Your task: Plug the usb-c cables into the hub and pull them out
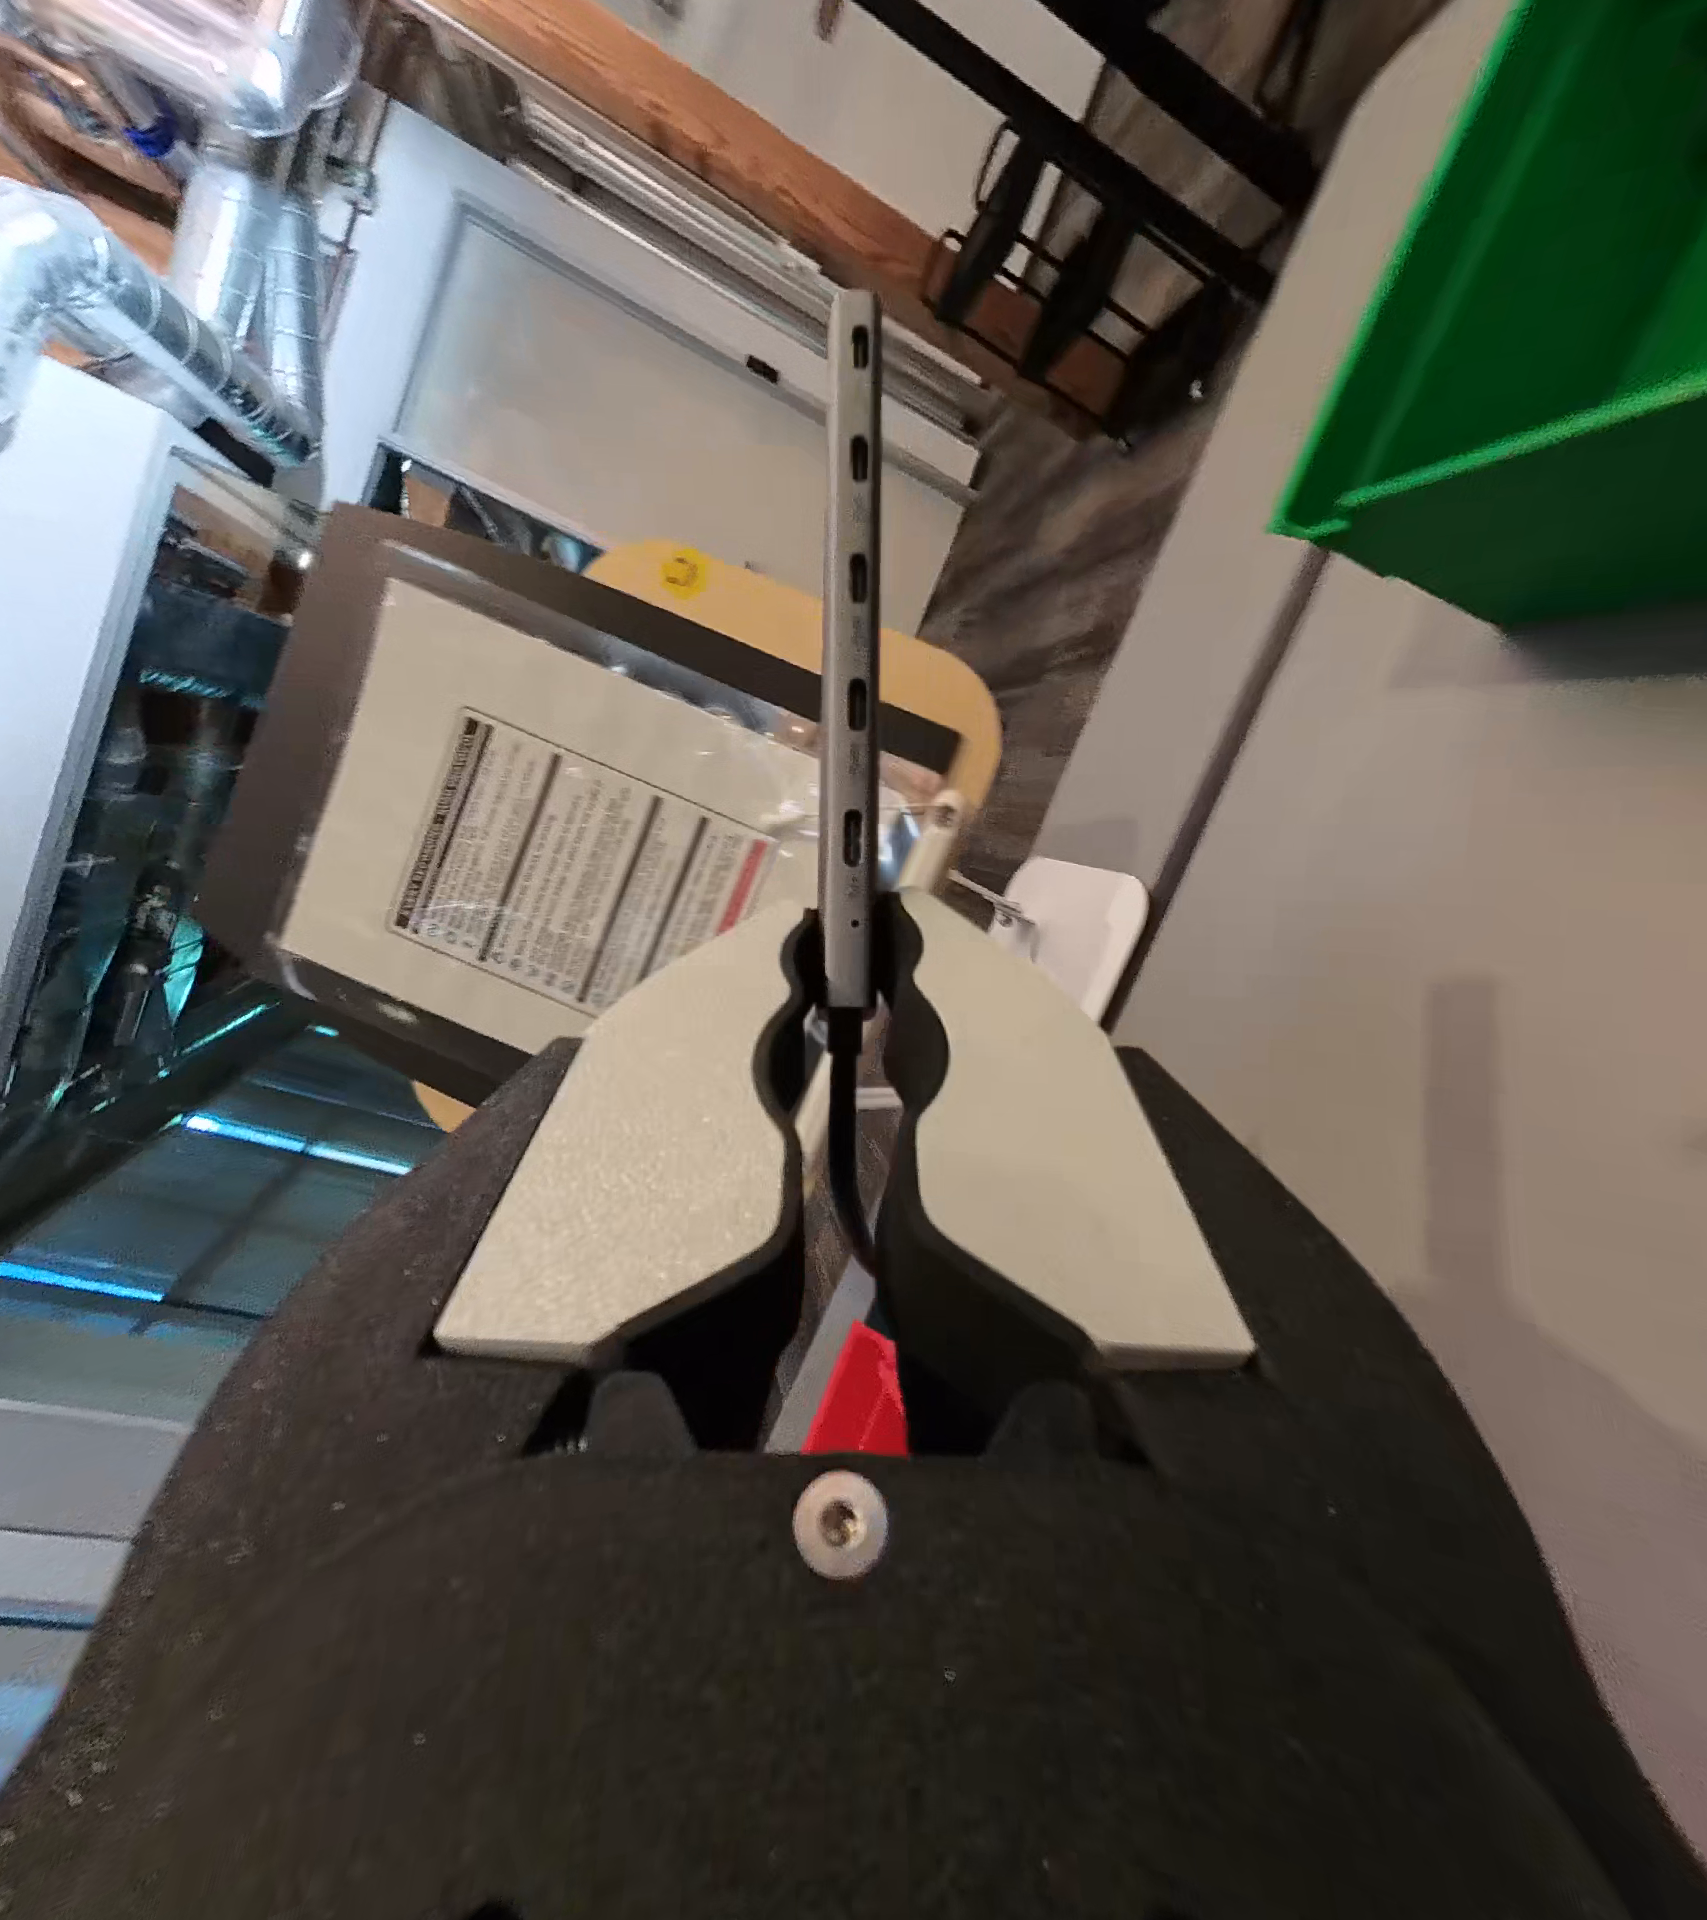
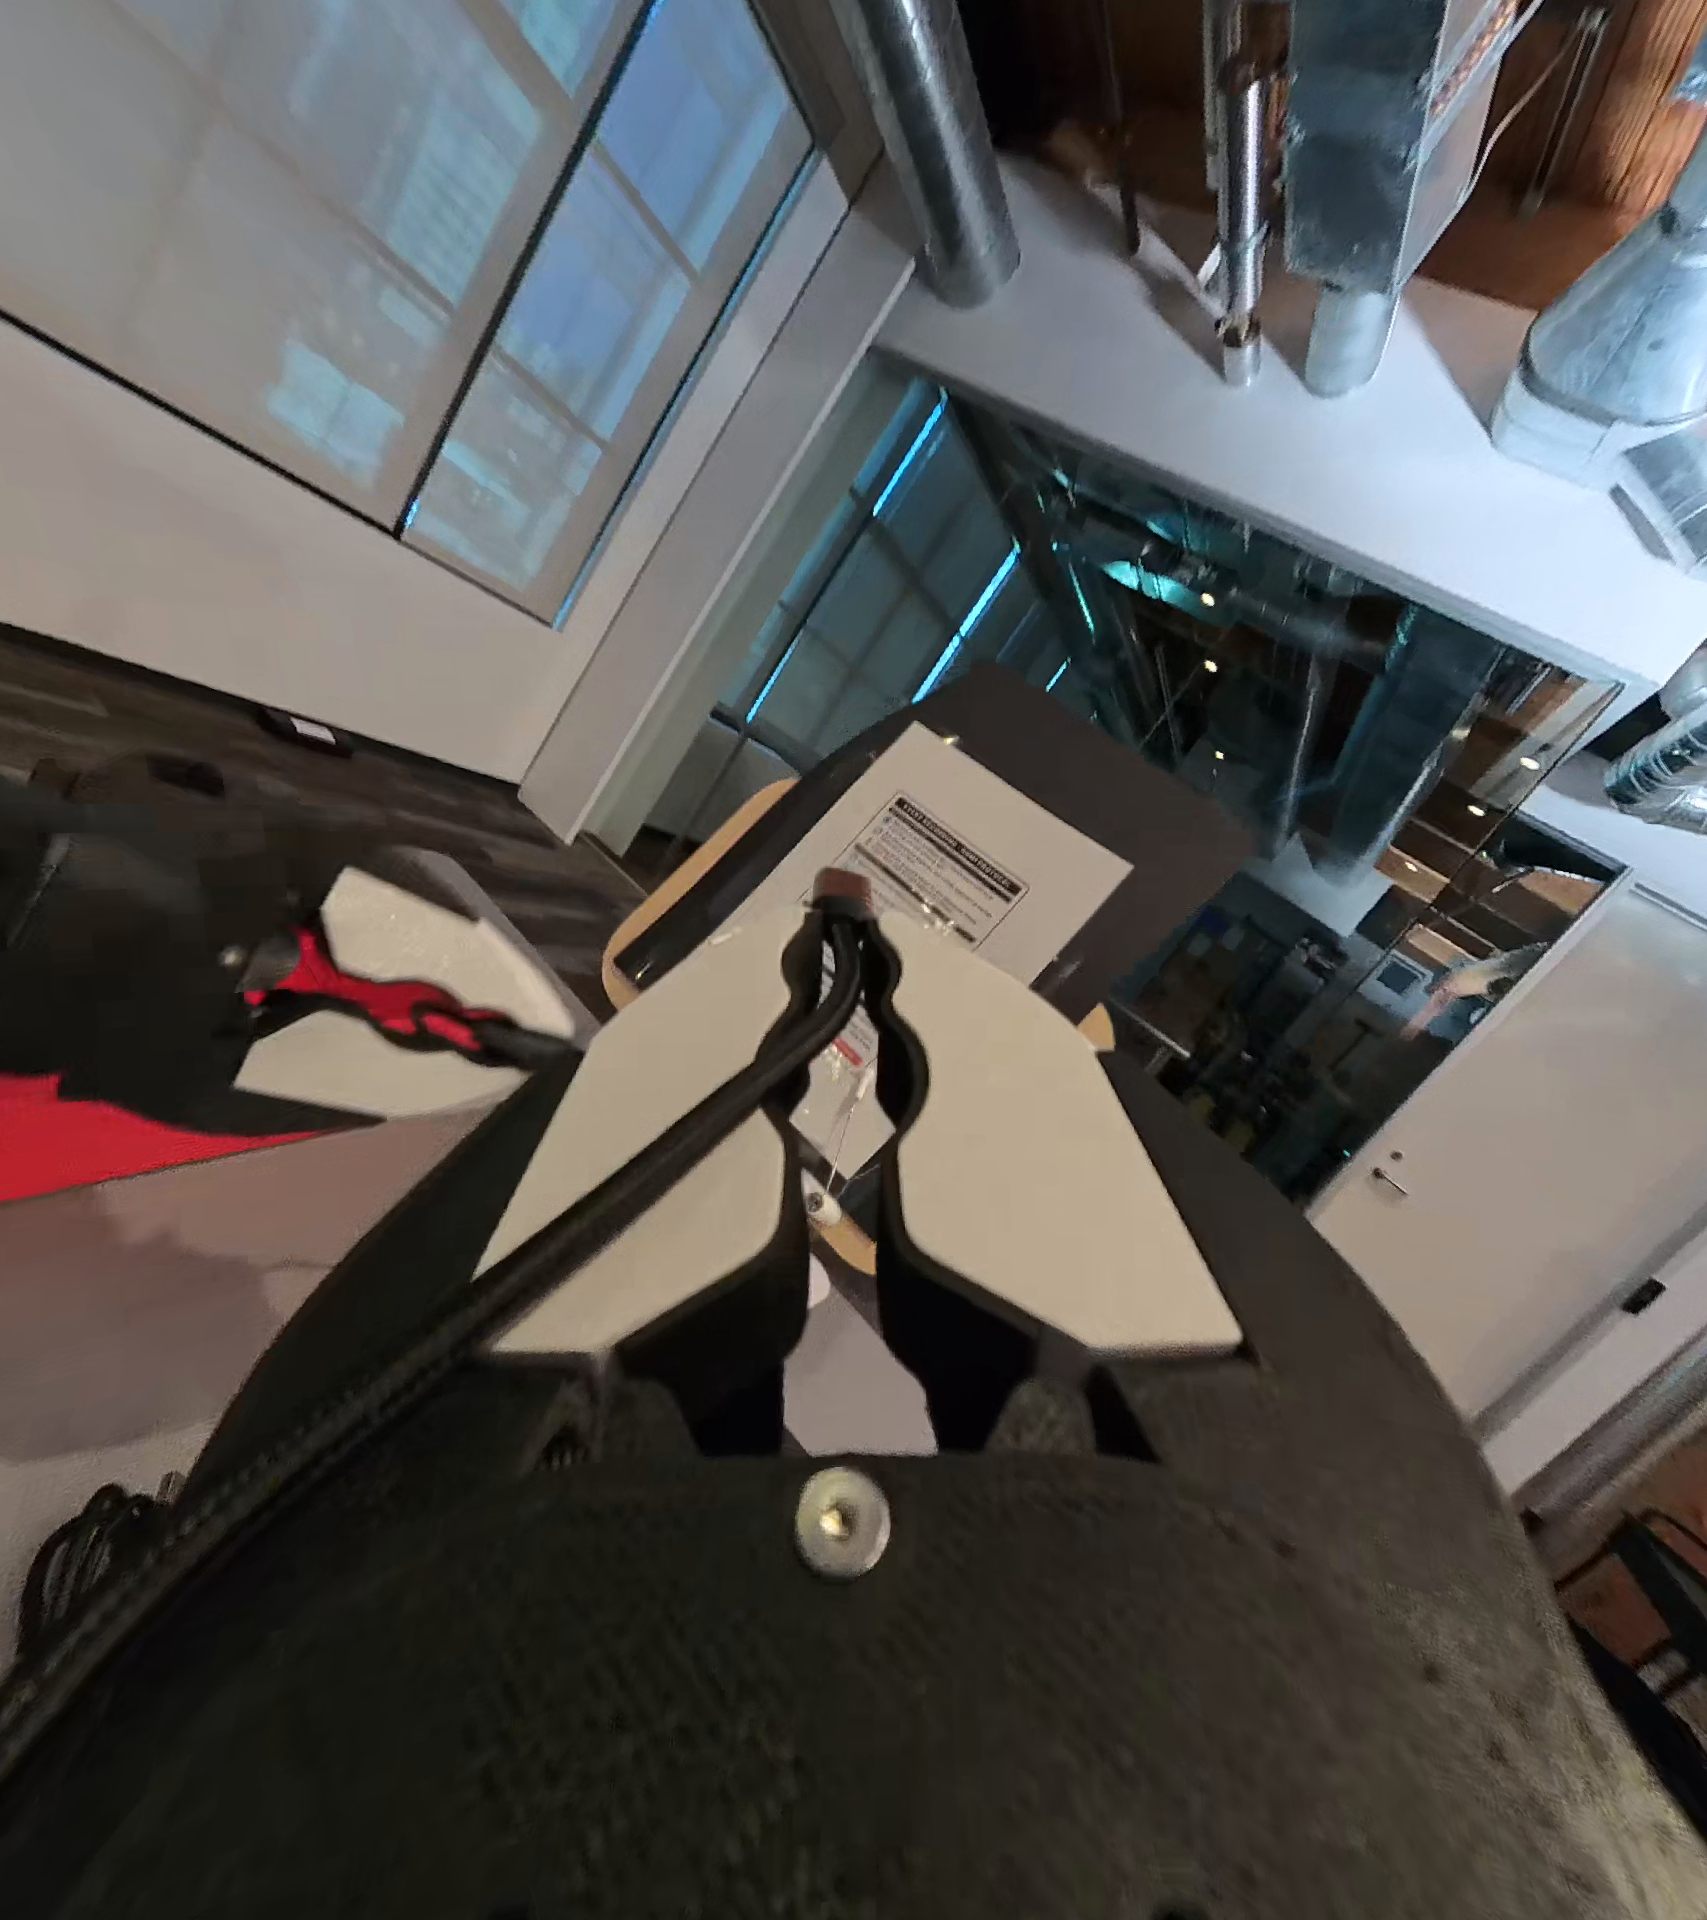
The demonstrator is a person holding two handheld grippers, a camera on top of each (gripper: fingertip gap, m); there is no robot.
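Note:
In the left wrist view my left gripper (image 1: 851, 951) is shut on the near end of a slim grey hub (image 1: 854, 644). The hub sticks straight out past the fingertips, its narrow side with several empty ports facing me. Its own black lead (image 1: 844, 1132) runs back between the fingers. In the right wrist view my right gripper (image 2: 844, 920) is shut on a black usb-c cable (image 2: 724, 1117) just behind its plug; only a small brown-red tip (image 2: 844, 883) shows past the fingertips. The cable trails back down-left. The left gripper (image 2: 392, 977) shows at the left of the right wrist view, blurred.
A green bin (image 1: 1597, 312) sits at the upper right on a grey table (image 1: 1451, 935). A red surface (image 2: 7, 1143) lies under the left gripper. A box with a white label (image 1: 558, 821) and a wooden chair (image 1: 953, 686) stand behind, with windows and ducts beyond. Spacing between my two grippers at the tips: around 20 centimetres.

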